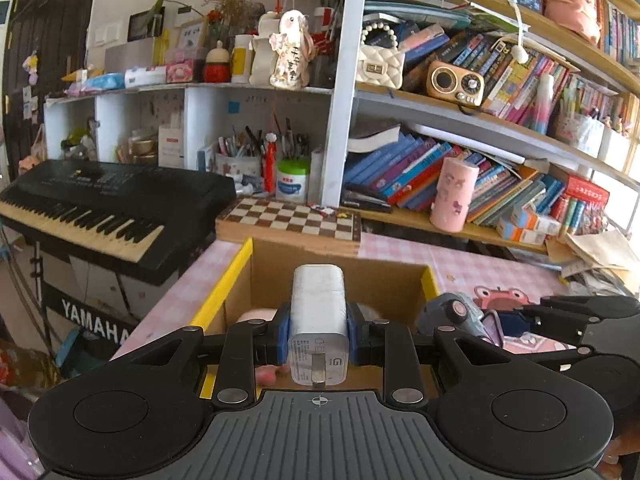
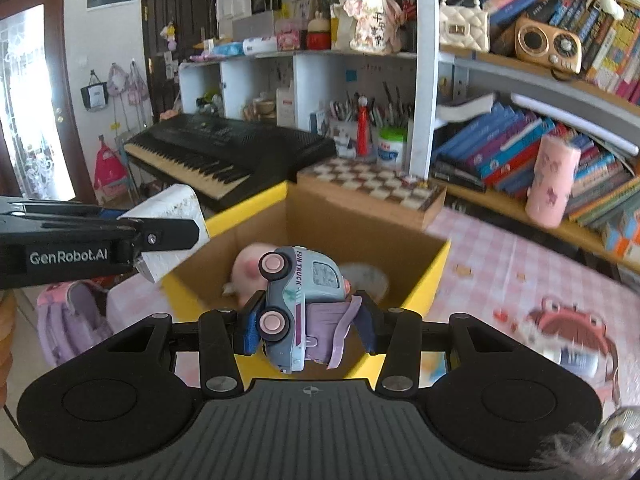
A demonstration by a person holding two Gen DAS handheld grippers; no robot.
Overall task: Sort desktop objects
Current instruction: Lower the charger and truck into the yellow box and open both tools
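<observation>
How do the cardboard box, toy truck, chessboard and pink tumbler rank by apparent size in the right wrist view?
1. cardboard box
2. chessboard
3. toy truck, though nearness to the camera enlarges it
4. pink tumbler, roughly alike in apparent size, so this order is unsure

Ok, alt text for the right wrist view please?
The right gripper grips a pale blue toy truck, turned on its side, above an open yellow-rimmed cardboard box holding a pink plush. At left, the left gripper holds a white charger.
</observation>
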